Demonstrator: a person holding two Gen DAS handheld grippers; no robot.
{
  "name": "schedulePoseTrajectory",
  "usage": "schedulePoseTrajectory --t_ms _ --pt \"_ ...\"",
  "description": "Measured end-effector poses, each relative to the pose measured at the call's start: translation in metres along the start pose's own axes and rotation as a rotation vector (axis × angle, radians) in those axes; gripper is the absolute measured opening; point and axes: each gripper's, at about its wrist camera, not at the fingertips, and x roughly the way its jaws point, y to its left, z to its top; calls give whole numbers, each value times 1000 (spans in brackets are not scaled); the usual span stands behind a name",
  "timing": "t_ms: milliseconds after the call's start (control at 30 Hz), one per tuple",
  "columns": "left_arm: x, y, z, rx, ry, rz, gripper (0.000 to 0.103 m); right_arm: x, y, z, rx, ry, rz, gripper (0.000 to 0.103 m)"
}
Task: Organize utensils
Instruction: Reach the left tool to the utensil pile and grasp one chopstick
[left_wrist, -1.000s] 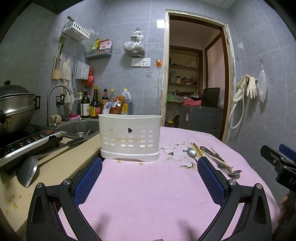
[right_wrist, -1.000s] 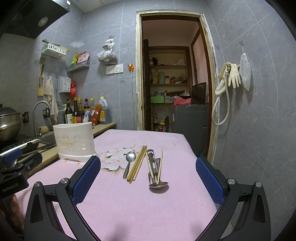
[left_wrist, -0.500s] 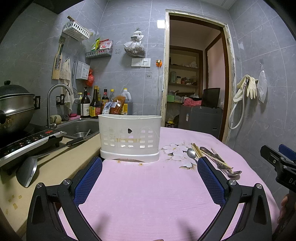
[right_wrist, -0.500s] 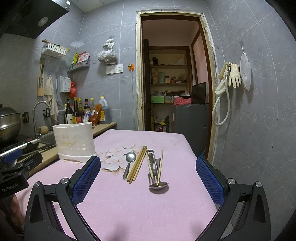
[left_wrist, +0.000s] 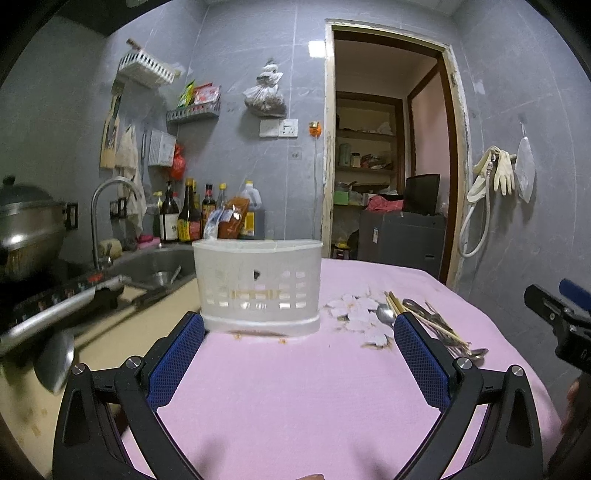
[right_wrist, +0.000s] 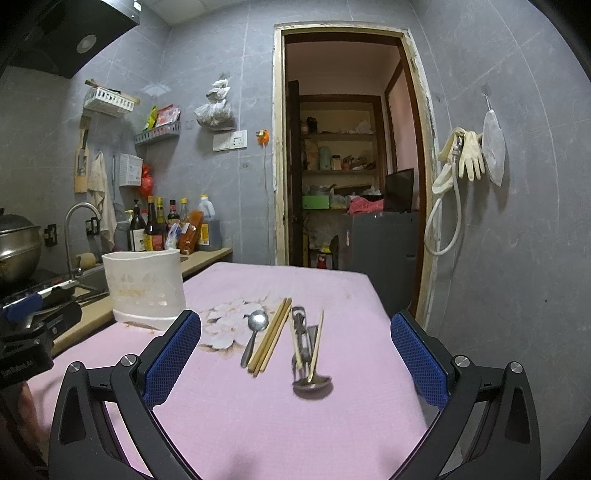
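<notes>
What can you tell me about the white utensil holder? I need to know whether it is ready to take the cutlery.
The white utensil holder is a plastic-looking tub with a curved front, rows of rectangular slots in its lower wall and a wider base. It stands upright and open-topped near the left edge of the pink tablecloth, left of the spoons and chopsticks, apart from them. Neither gripper touches it. Through the slots something pale tan shows inside; what it is cannot be told. Small brownish stains lie at its foot.
</notes>
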Motion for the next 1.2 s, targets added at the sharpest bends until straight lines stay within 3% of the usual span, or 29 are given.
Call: schedulePoseTrajectory --t_ms 167,567,767,867,967,1067,1200 --pt "18 -1 19 6 10 -22 101 22 -17 18 -20 14 -2 103" --pt "75 -26 63 48 74 -170 101 102 -51 42 -95 167 29 103" --pt "121 -47 64 80 178 -247 101 142 -64 44 -69 235 64 103" --pt "146 -57 59 85 251 -292 101 162 -80 38 16 313 85 102" --pt "164 -68 54 116 282 -318 99 179 -88 33 65 369 113 94" --pt "185 -78 44 180 334 -336 86 196 -93 25 96 430 154 81" --pt "216 -85 24 233 451 -368 60 214 -94 13 130 517 210 61"
